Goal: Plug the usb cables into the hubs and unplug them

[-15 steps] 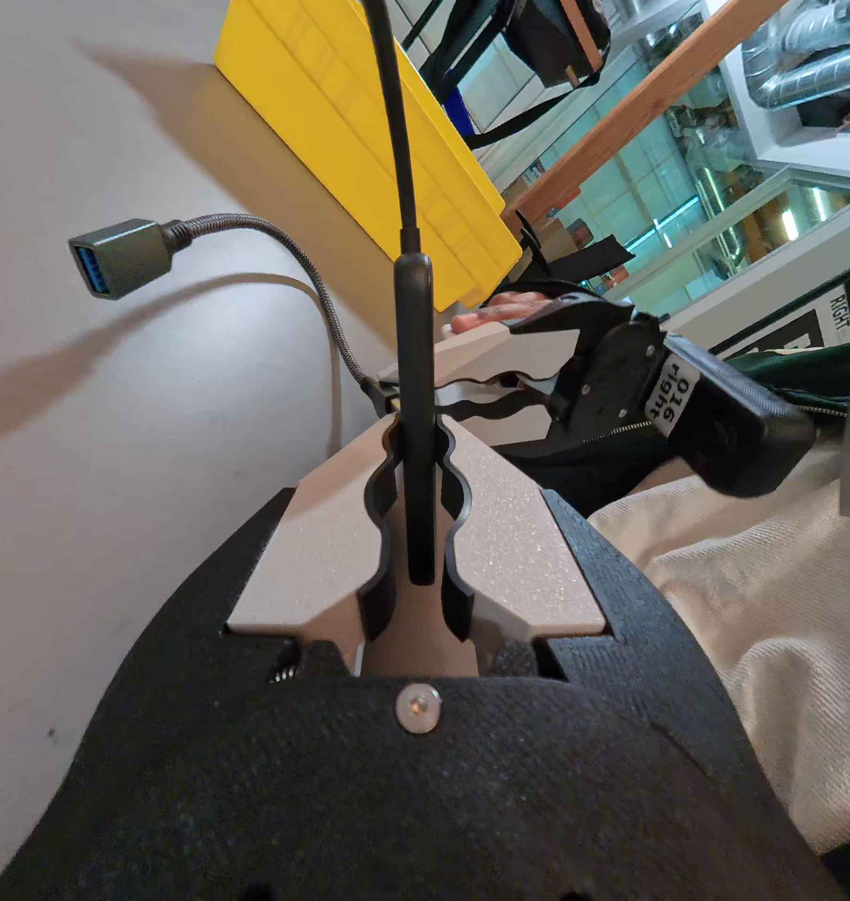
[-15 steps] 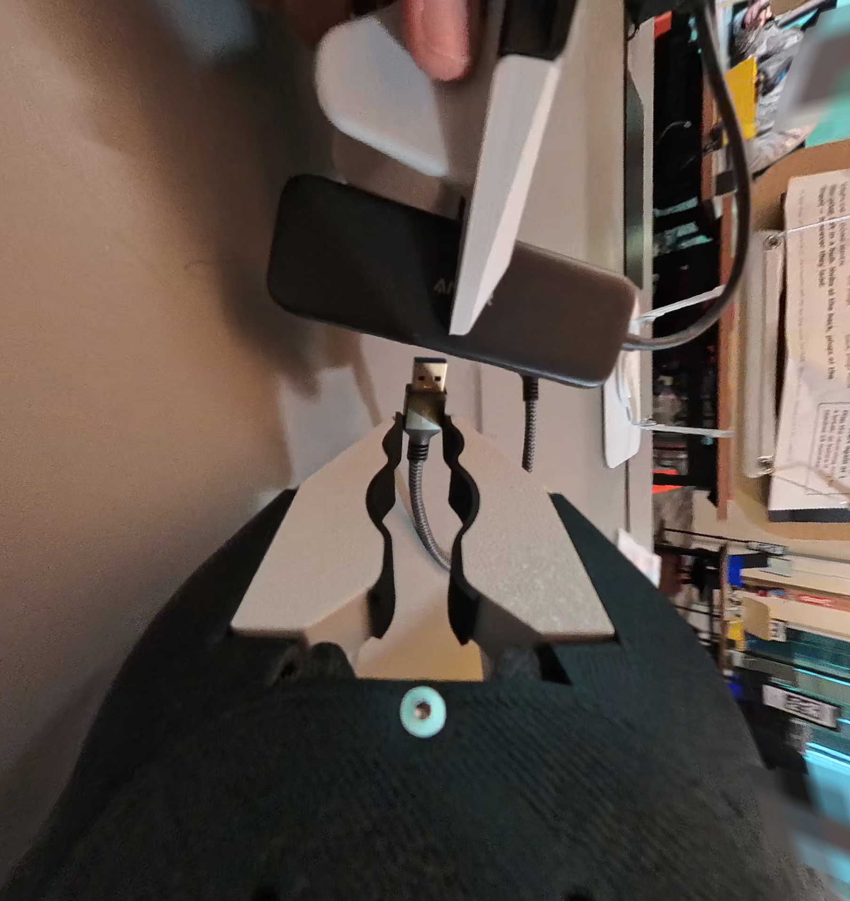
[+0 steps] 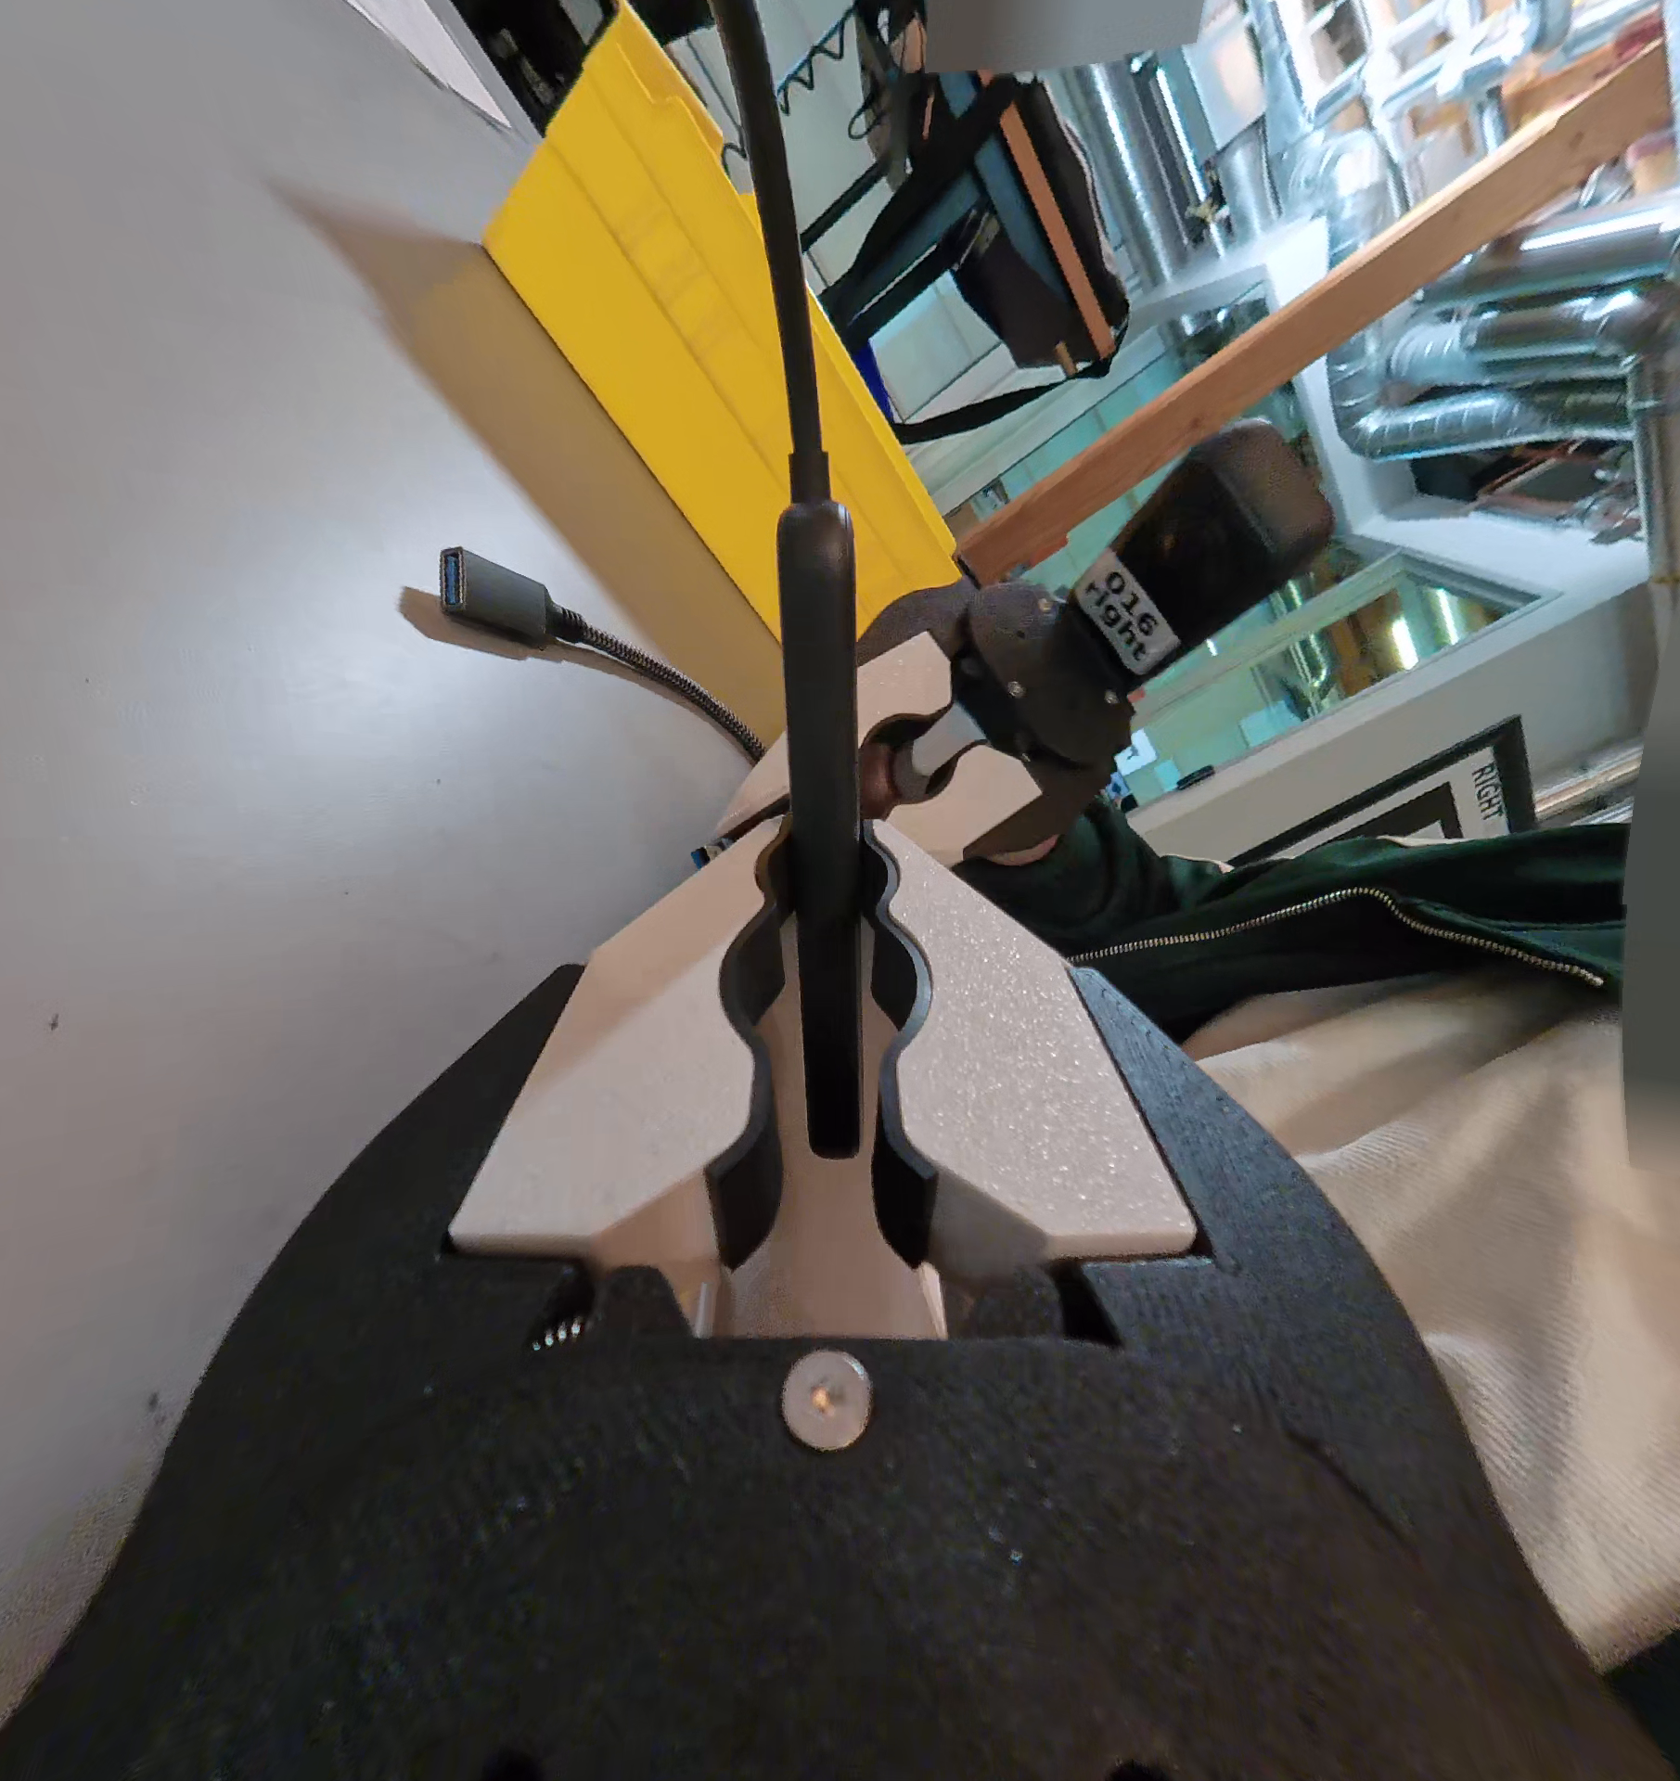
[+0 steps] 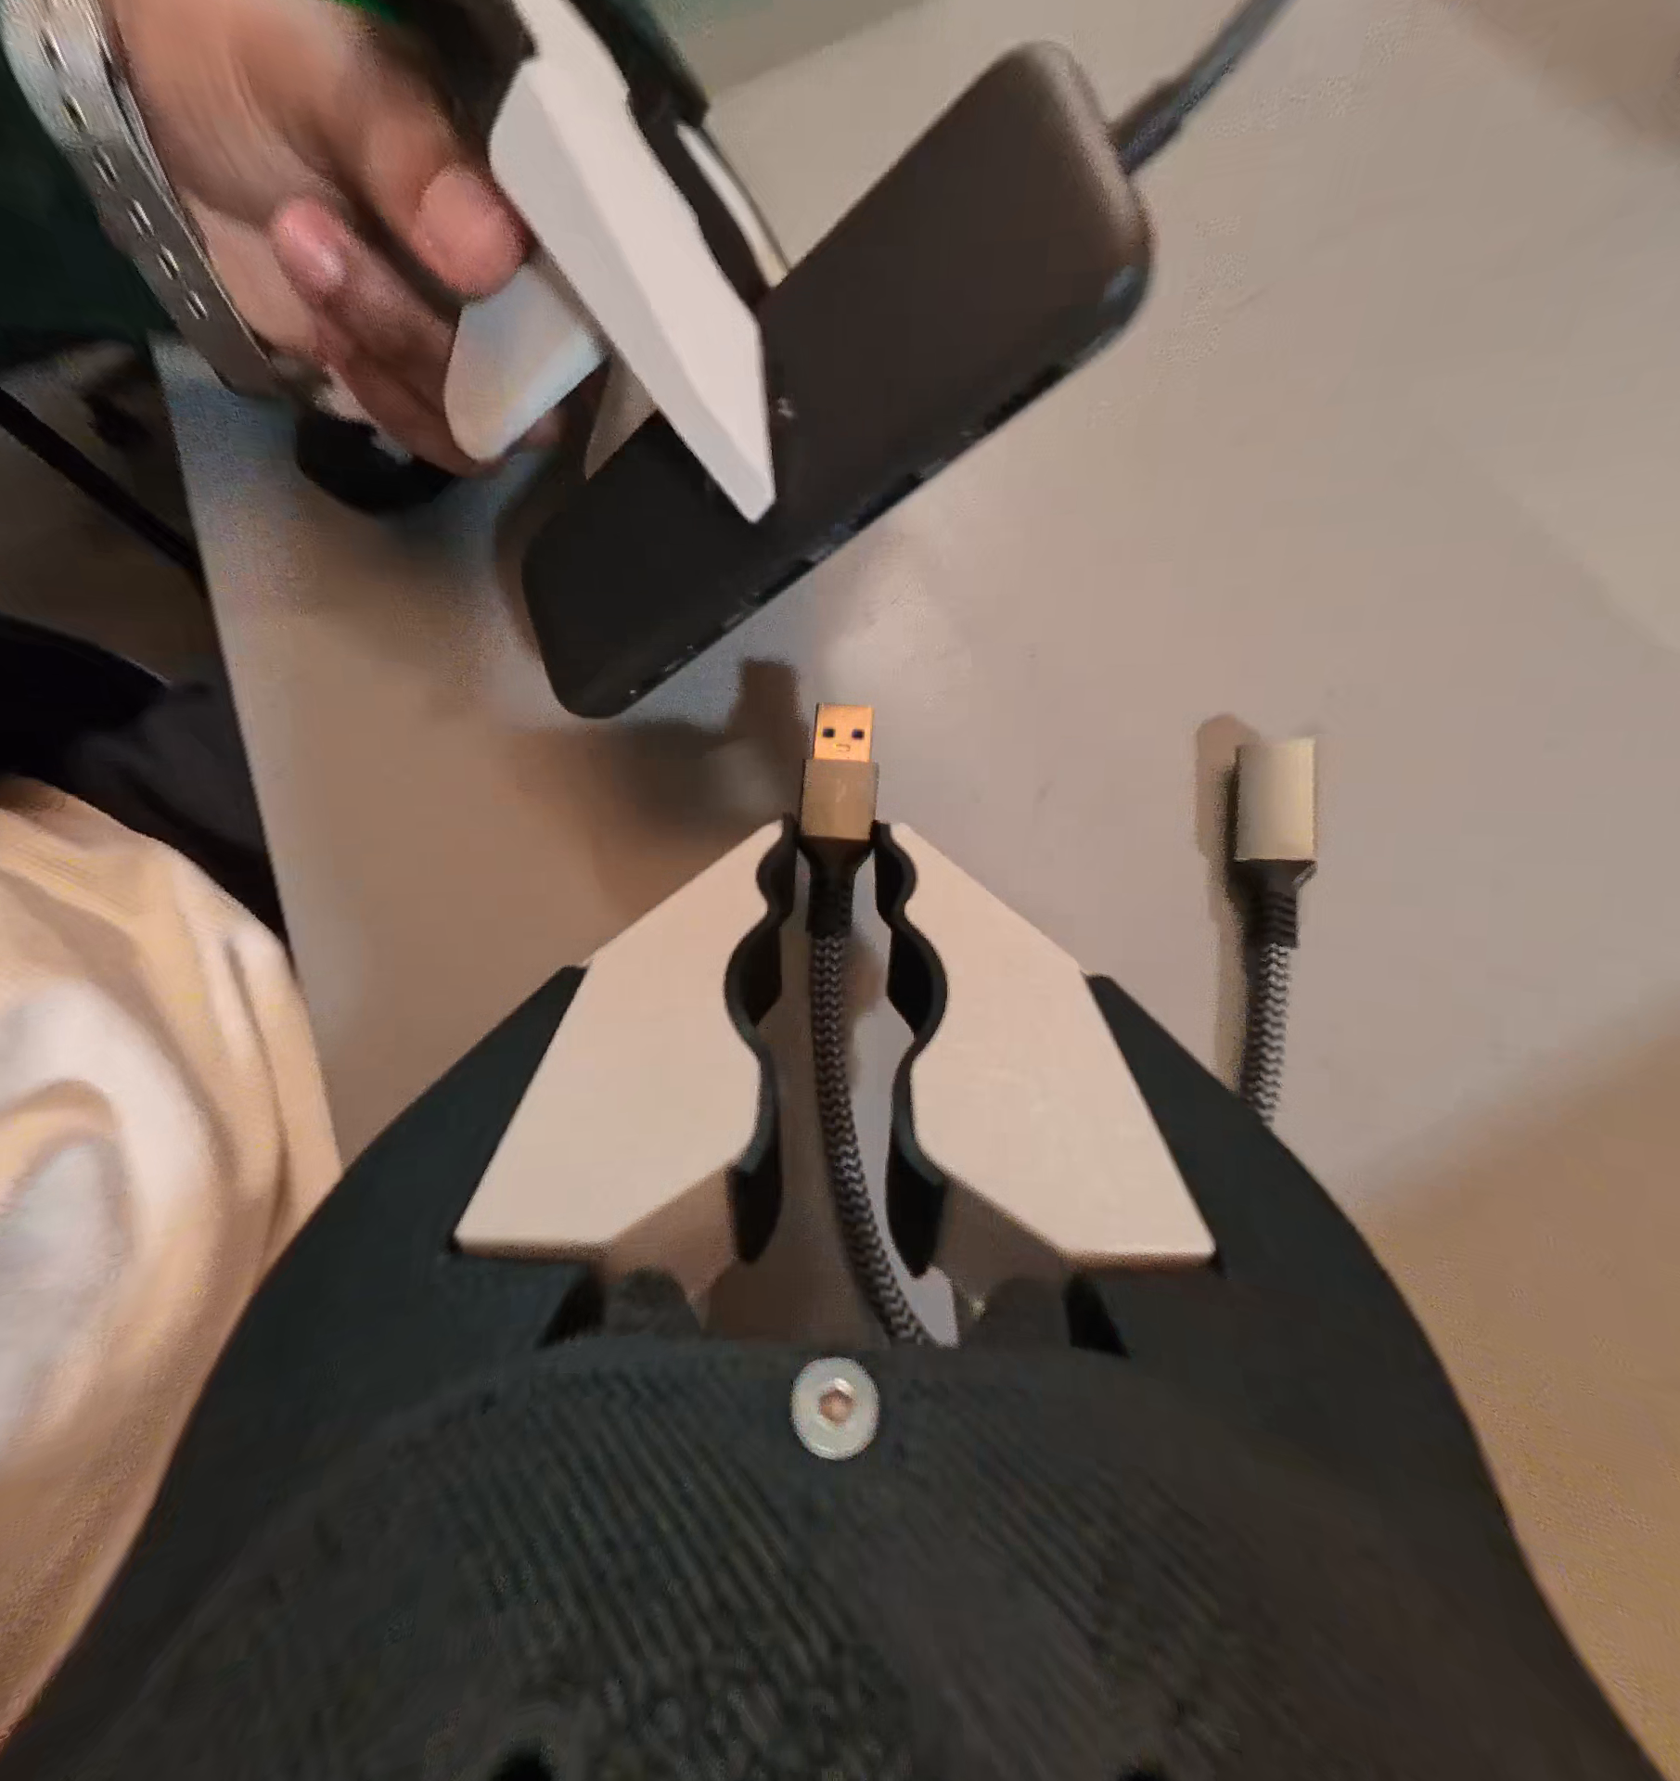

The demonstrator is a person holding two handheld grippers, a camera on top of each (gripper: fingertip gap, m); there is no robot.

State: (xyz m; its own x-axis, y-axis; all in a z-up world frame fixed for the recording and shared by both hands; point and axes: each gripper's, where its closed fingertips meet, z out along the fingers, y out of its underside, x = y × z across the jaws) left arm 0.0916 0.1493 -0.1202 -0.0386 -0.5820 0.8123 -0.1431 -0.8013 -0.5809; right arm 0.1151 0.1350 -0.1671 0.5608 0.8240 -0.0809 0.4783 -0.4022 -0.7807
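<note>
Left gripper (image 3: 821, 848) jaws clamp hub (image 4: 913, 328) edge-on; right gripper (image 4: 838, 838) jaws pinch USB plug (image 4: 842, 771), small gap short of hub's port edge.

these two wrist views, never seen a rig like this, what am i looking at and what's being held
No robot here: a person holds a hand-operated gripper in each hand, and each carries a camera looking forward along its two fingers.

In the left wrist view, the left gripper is shut on a dark USB hub, seen edge-on. The right gripper shows just beyond it.

In the right wrist view, the right gripper is shut on a braided cable's USB plug, which points at the hub's side but is not inserted.

On the grey table lies the cable's other end, a grey socket. A yellow bin stands behind.
</note>
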